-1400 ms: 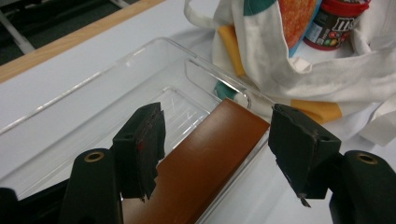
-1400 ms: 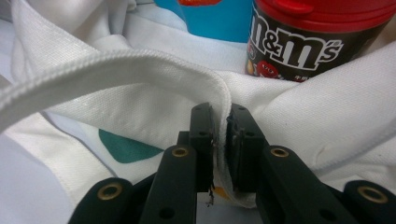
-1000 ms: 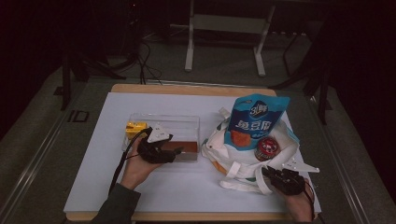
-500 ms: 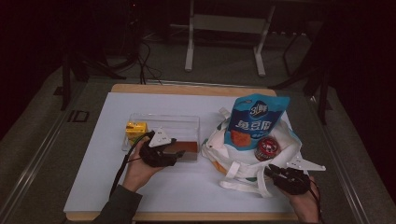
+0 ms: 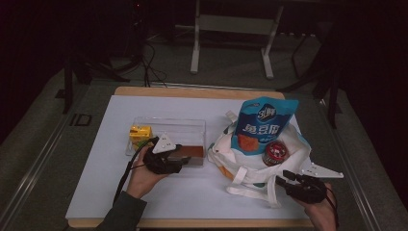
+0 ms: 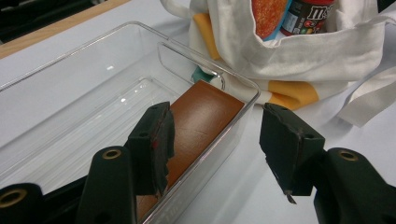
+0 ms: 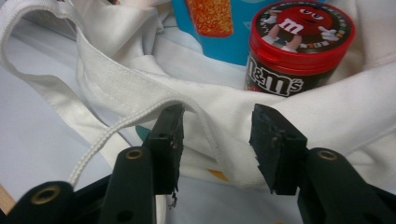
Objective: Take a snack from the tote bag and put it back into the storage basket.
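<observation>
The person's left gripper [image 5: 185, 161] is hovering at the near right corner of the clear plastic bin [image 5: 168, 126], jaws spread about halfway. In the left gripper view one jaw is sitting inside the bin, just above the brown block [image 6: 205, 116] that is lying flat along the bin's floor, and the other jaw is standing outside, so the bin's clear wall [image 6: 219, 140] is passing between them. Neither pad is pressing on the wall or on the block, as far as I can tell. A yellow carton [image 5: 140, 135] is standing at the bin's far left end, at about ten o'clock from that gripper.

The right gripper [image 5: 284, 179] is resting low near the table's front edge, at about five o'clock from the white tote bag [image 5: 293, 149]. Its jaws have just been opening and are now standing apart. In the right gripper view a fold of the bag's white cloth [image 7: 219, 116] and its rim are lying between the jaws, with the corded edge brushing the tip of the left-hand jaw, but the pads are not squeezing it. One bag strap [image 7: 107, 84] is trailing off toward ten o'clock.

Inside the tote a blue snack pouch [image 5: 262, 126] is standing upright, and a red-lidded candy jar [image 5: 275, 153] is leaning just beside it, at about twelve o'clock from the right gripper.
</observation>
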A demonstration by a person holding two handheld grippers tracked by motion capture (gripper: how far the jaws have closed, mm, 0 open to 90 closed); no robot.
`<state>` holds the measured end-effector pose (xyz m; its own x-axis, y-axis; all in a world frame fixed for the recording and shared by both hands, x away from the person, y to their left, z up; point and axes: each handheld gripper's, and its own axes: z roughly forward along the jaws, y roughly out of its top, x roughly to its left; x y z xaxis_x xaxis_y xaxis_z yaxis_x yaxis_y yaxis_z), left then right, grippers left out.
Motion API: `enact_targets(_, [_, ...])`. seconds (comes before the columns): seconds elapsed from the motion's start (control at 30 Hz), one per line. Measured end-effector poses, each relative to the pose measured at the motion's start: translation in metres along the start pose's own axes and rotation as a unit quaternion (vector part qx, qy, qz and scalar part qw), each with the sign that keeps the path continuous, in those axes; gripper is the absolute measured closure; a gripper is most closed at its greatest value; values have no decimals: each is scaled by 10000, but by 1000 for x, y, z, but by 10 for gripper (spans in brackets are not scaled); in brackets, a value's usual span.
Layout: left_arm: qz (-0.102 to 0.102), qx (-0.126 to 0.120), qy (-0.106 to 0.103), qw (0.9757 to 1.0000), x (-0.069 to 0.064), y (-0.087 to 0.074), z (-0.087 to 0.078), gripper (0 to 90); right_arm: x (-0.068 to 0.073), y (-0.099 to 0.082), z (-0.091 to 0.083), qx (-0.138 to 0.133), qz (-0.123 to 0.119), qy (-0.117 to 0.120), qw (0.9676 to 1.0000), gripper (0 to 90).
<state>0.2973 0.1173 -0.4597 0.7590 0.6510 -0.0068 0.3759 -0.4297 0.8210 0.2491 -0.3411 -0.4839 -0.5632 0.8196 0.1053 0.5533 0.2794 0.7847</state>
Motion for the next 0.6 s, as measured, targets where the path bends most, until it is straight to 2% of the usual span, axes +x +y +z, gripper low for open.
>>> enact_targets(0.33, [3, -16, 7, 10000, -1, -1, -1, 436, -5, -2, -11, -128, 37, 10, 9999, 524])
enact_targets(0.6, [-39, -57, -2, 10000, -1, -3, -2, 451, -6, 4, -14, -347, 88, 172, 9992, 539])
